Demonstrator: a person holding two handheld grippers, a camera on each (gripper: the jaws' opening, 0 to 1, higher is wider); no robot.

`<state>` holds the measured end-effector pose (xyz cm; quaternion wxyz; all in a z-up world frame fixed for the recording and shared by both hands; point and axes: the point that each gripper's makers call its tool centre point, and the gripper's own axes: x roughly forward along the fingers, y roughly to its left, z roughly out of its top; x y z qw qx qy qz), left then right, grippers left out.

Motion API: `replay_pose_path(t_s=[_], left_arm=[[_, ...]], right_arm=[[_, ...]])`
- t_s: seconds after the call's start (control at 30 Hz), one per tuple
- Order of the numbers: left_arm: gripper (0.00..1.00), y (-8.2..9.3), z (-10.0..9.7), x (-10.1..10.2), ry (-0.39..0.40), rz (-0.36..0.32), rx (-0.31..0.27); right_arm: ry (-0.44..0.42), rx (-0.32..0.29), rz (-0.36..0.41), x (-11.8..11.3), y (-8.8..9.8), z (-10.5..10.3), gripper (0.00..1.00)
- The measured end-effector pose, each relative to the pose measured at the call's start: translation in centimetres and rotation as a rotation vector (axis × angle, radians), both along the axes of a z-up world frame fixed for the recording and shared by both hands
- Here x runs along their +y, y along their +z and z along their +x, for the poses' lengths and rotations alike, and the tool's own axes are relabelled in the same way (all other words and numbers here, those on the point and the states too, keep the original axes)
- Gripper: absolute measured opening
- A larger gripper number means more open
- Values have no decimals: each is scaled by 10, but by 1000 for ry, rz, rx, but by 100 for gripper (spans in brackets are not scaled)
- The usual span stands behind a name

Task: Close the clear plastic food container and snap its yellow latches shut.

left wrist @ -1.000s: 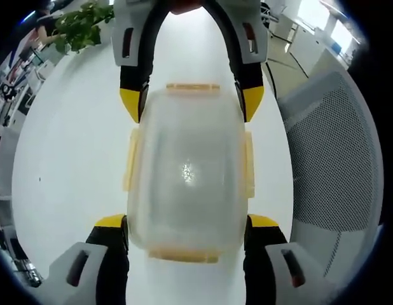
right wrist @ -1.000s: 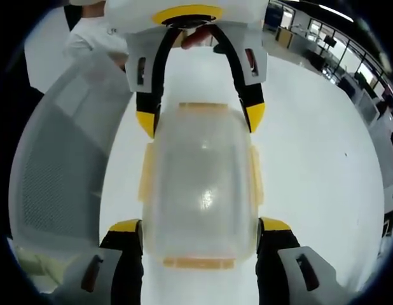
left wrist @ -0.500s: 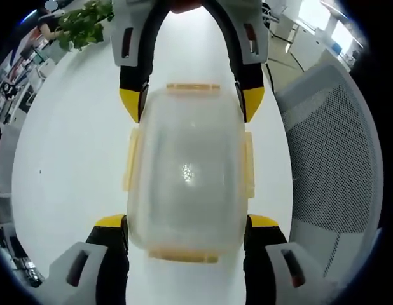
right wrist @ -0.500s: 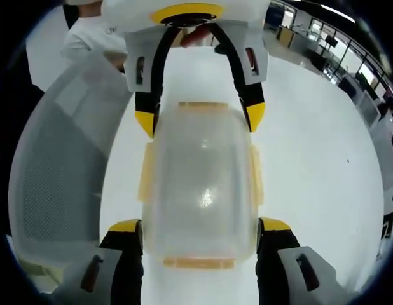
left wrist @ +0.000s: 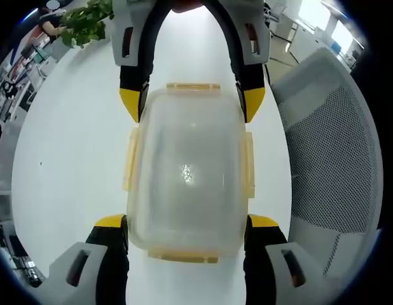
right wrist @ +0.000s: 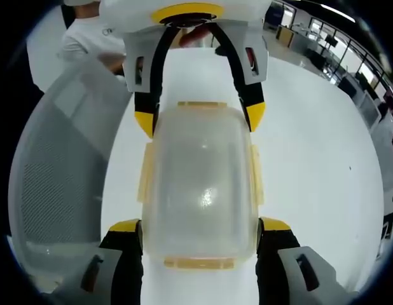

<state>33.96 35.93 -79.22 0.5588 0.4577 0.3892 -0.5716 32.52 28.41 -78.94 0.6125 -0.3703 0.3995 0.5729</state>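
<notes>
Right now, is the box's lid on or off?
On. The lid covers the box, with yellow latches around its edges. Whether they are snapped shut, cannot tell.

white table (left wrist: 69, 146) | grey mesh chair (left wrist: 330, 159) | potted plant (left wrist: 82, 19)

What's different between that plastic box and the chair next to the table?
The container is clear plastic with yellow latches; the chair is pale grey mesh. The container lies on the white table, gripped at its ends by the left gripper and right gripper; the chair stands beside the table, untouched. Both let light through.
</notes>
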Motion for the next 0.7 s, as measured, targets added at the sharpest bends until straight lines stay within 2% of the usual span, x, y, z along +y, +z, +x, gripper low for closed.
replay_pose_path(t_s=[0.7], left_arm=[[74, 0, 1, 22, 10, -12, -4]], right_arm=[[-6, -6, -1, 21, 0, 2, 73]])
